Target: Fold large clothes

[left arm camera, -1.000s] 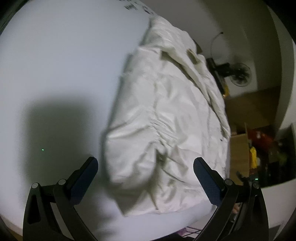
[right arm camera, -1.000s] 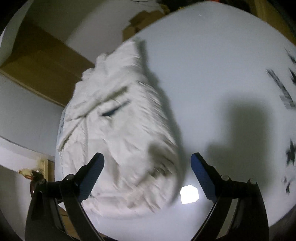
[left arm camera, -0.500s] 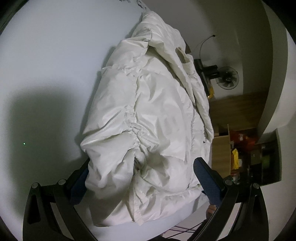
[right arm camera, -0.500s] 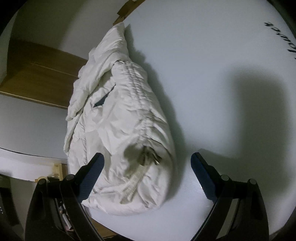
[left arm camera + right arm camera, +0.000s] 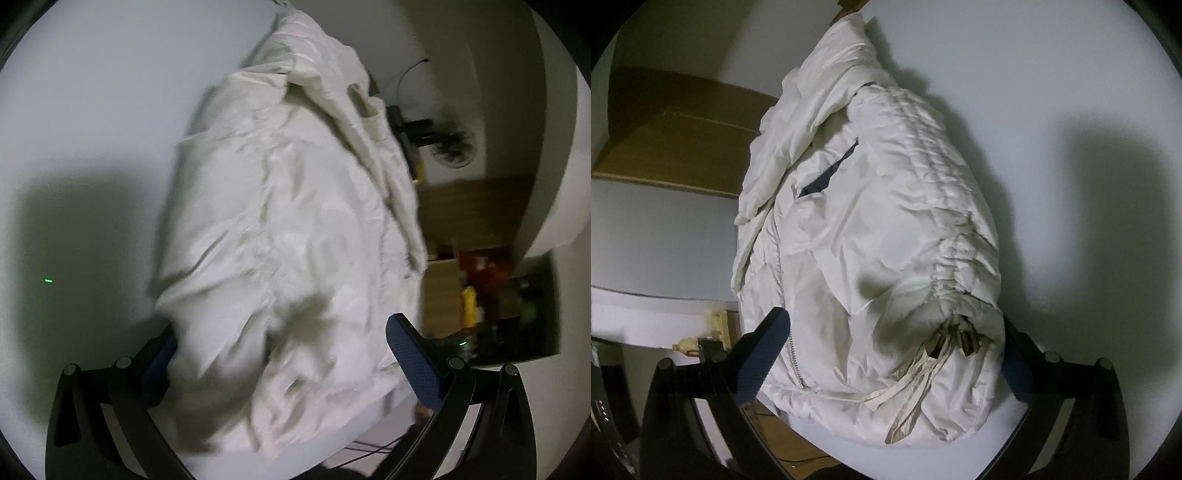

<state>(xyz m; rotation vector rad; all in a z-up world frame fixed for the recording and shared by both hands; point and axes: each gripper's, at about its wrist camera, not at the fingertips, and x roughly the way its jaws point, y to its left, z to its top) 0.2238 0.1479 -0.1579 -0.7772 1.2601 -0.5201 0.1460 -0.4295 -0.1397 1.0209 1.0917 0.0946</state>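
A white puffy jacket (image 5: 295,221) lies bunched lengthwise on the pale table (image 5: 92,110). My left gripper (image 5: 284,328) straddles its near end with jaws wide; the cloth covers most of the left finger, and the picture is blurred. In the right wrist view the jacket (image 5: 879,221) fills the gap of my right gripper (image 5: 894,319), whose jaws are opening; the right finger is partly hidden behind the gathered hem. Beige drawstrings (image 5: 916,387) with metal tips hang from that hem. A zipper (image 5: 792,350) runs near the left finger.
The table's near edge runs just under both grippers. Beyond the table (image 5: 1071,92) are a floor fan (image 5: 454,147), a cardboard box (image 5: 443,288) and a cluttered shelf (image 5: 517,302). Brown flooring (image 5: 676,140) shows to the left.
Both grippers have come down and forward over the jacket's near end, which now sits between their fingers. The right jaws have spread a little wider.
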